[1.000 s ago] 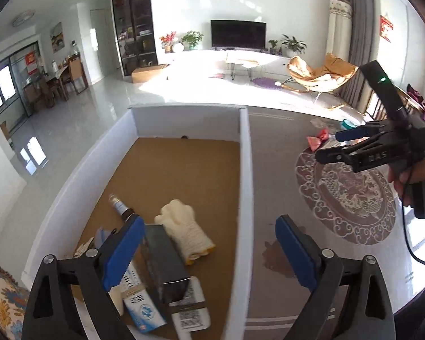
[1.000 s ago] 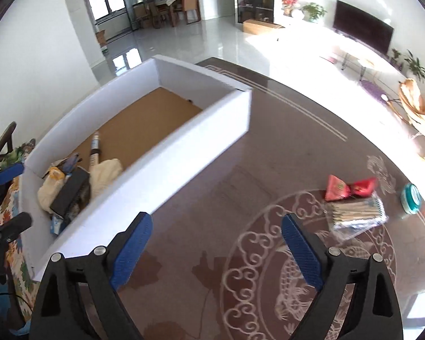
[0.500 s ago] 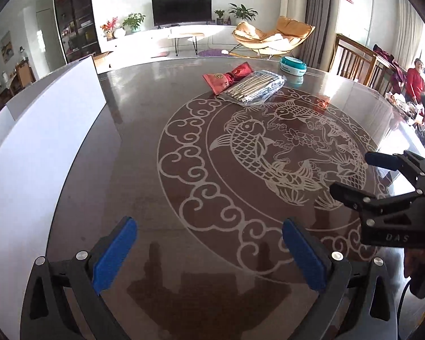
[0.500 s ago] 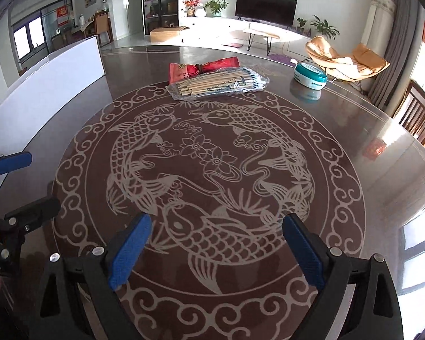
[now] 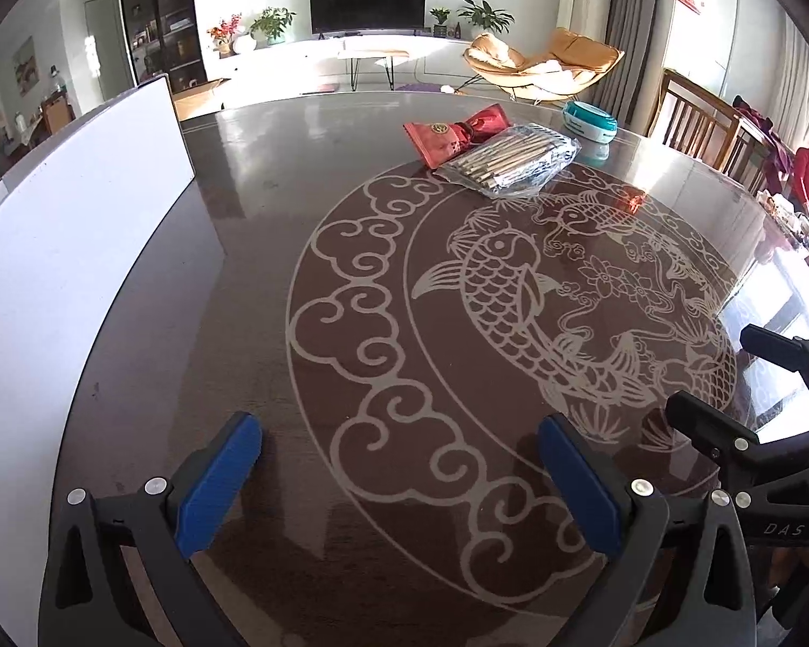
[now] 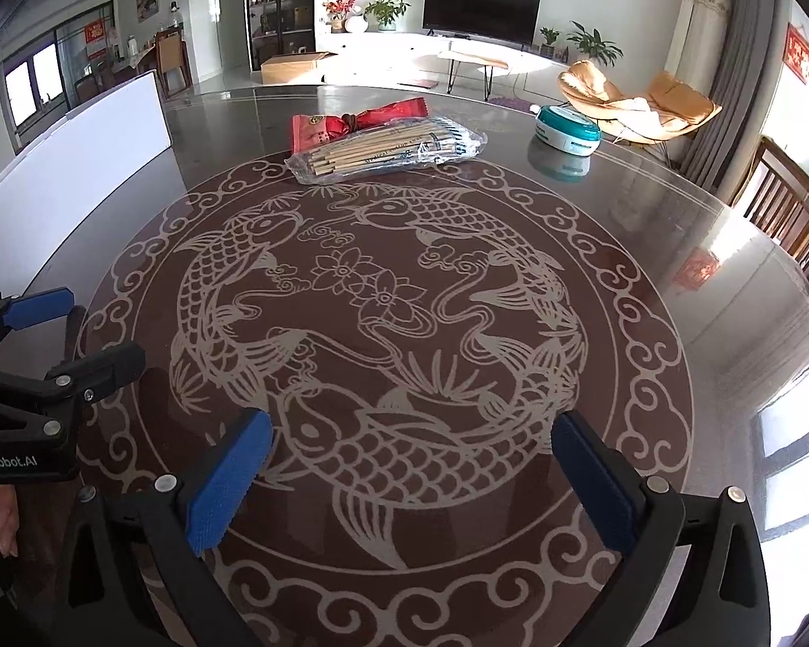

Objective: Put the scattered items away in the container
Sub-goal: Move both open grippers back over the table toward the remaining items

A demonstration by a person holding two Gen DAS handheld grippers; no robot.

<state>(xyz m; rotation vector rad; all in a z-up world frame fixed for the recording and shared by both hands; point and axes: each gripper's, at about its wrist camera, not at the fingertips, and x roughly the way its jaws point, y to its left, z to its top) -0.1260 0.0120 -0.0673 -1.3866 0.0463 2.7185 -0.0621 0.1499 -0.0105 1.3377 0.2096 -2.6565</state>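
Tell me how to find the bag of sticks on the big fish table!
Start at the dark round table with the pale fish drawing, then look past the fish to its far side. There lies the clear bag of wooden sticks, overlapping a red packet behind it. The teal round tub sits apart to the right; only the bag is see-through.

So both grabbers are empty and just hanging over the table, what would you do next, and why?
Probably reach the right gripper forward to the clear bag of chopsticks. Its fingers are open and empty, and the bag lies straight ahead on the table, overlapping the red packet, outside the white container.
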